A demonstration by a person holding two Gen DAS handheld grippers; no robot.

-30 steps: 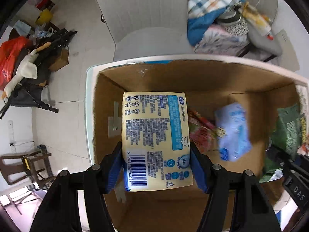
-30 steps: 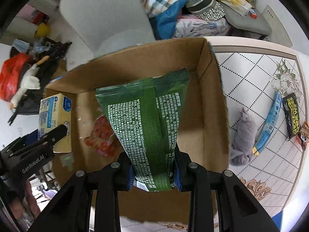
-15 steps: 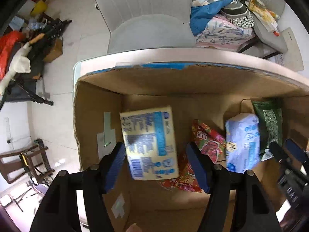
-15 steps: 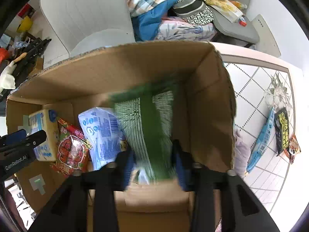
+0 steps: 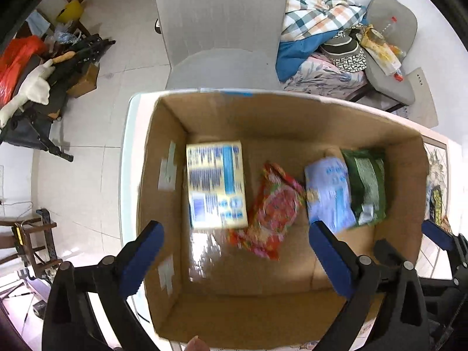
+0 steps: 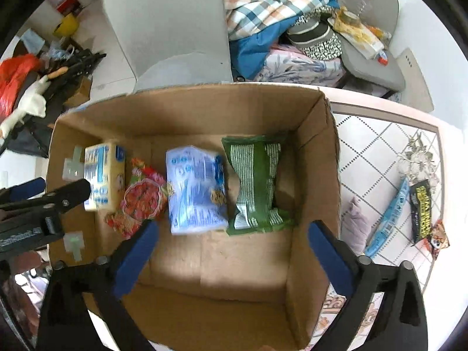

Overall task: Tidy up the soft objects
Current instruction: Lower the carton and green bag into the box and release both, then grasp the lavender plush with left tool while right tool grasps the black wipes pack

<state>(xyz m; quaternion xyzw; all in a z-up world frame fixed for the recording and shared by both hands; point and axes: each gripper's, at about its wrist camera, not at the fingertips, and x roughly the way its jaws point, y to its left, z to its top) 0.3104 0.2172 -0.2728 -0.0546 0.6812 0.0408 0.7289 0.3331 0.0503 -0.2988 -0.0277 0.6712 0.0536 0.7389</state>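
Cardboard box (image 5: 163, 204) seen beyond spread jaws of left gripper (image 5: 234, 251), yellow pack (image 5: 216, 184), red pouch (image 5: 272, 210), blue pack (image 5: 329, 193), green bag (image 5: 365, 184) laid ahead of the jaws.

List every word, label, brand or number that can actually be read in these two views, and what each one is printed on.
None reads with certainty.
Yellow pack: blue print, blurred.
Red snack bag: blurred.
Light blue pack: print too small.
Green bag: white text too small.
Black packet on the table: yellow lettering, not legible.
Left gripper body: white lettering, blurred.
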